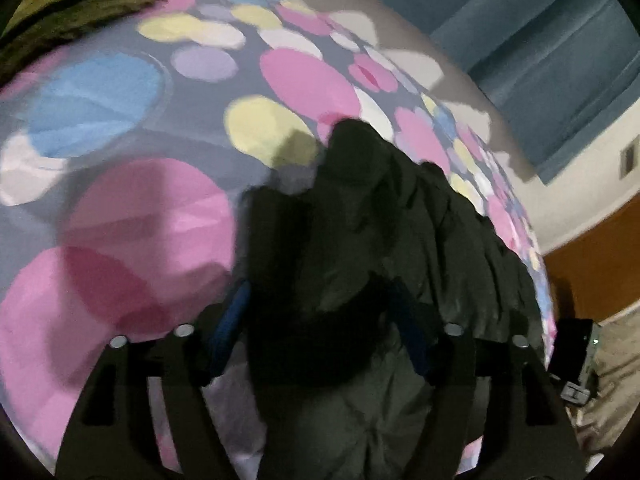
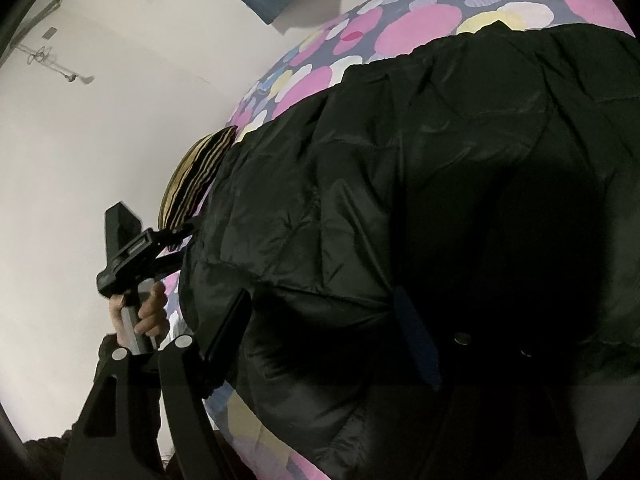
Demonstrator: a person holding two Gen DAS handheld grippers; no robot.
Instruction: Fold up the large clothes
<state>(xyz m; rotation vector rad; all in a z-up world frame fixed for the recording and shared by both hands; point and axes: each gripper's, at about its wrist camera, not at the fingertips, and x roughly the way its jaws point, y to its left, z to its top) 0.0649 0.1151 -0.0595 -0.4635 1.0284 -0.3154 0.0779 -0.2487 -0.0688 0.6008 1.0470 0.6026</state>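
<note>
A black padded jacket [image 1: 380,220] lies spread on a bed cover [image 1: 140,220] printed with pink, blue and yellow dots. In the left wrist view my left gripper [image 1: 324,320] stands wide with a bunched fold of the jacket between its blue pads [image 1: 232,320]; I see no firm pinch. In the right wrist view the jacket [image 2: 400,160] fills most of the frame. My right gripper [image 2: 320,340] is also wide, with the jacket's near edge bulging between its fingers. The left gripper's body [image 2: 132,248] shows at the jacket's left edge, held by a hand [image 2: 148,312], its fingertips hidden.
A striped yellow and dark pillow [image 1: 72,4] lies at the head of the bed, beside the jacket [image 2: 196,176]. A blue curtain [image 1: 540,60] hangs beyond the bed. A white wall [image 2: 100,140] runs along one side, and an orange-brown surface [image 1: 592,260] lies past the bed's edge.
</note>
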